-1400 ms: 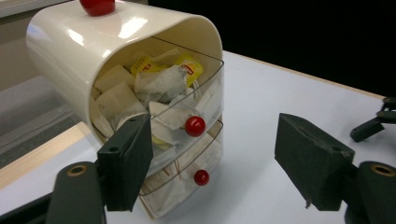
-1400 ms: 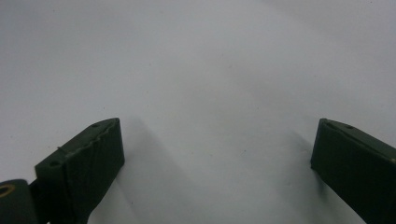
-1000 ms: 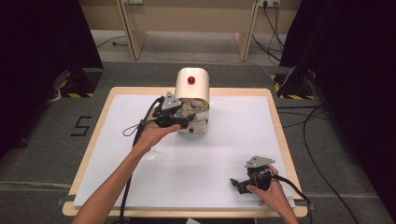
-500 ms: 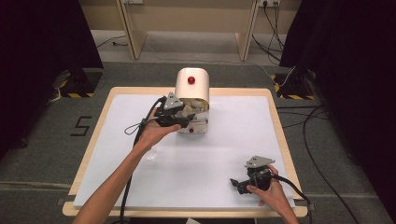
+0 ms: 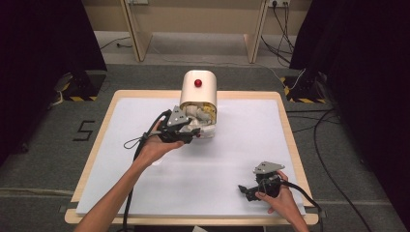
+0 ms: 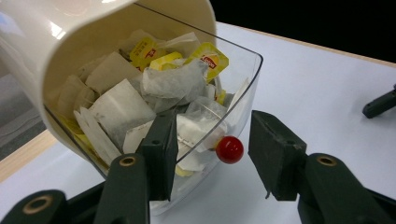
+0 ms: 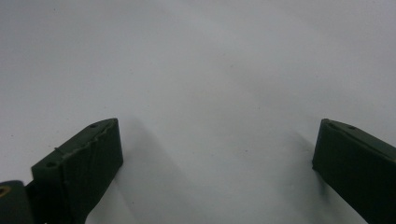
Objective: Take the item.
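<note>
Two grippers, left gripper (image 6: 212,156) at one tea-bag dispenser (image 5: 198,92), many tea bags (image 6: 140,88)

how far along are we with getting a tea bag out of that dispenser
Done: the clear drawer of the cream dispenser stands open, tea bags exposed. In hand: the left hand-held gripper is at the drawer, jaws open, one jaw seemingly inside among the bags, one outside by the red knob. Left: closing on a bag and lifting it out. The right hand-held gripper rests open on the table.
</note>
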{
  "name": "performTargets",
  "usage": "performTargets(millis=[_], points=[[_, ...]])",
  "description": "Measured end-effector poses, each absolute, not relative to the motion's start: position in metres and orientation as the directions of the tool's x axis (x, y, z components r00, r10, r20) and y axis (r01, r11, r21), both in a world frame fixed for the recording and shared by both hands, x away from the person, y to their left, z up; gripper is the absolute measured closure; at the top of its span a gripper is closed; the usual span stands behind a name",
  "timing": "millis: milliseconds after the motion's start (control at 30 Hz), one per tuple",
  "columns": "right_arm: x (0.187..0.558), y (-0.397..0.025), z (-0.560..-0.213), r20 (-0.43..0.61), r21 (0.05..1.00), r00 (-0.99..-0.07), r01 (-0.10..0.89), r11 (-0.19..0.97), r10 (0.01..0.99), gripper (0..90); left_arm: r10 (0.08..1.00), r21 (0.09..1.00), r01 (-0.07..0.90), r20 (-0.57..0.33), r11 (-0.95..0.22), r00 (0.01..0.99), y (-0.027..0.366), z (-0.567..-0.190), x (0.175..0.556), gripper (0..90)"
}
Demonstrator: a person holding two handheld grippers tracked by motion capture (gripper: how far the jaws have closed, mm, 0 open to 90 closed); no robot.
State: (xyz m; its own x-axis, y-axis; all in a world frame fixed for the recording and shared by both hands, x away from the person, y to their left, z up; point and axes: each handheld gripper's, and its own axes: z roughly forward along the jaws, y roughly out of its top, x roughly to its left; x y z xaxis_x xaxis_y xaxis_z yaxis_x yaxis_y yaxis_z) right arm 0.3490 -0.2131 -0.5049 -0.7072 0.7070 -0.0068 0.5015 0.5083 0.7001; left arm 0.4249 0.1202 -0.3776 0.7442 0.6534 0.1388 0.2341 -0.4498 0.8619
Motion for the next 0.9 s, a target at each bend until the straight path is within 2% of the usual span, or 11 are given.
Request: performTargets(millis=[267, 900], points=[[0.349, -0.213, -0.505, -0.010, 0.700, -0.707, 0.500, 0.510, 0.707, 2.1, 0.645, 0.855, 0.211, 0.175, -0.474, 0.744, 0.119, -0.380, 0.416, 52.9], [0.349, -0.213, -0.505, -0.008, 0.700, -0.706, 0.501, 0.509, 0.708, 2.1, 0.634, 0.857, 0.190, 0.189, -0.479, 0.750, 0.120, -0.379, 0.398, 53.1]])
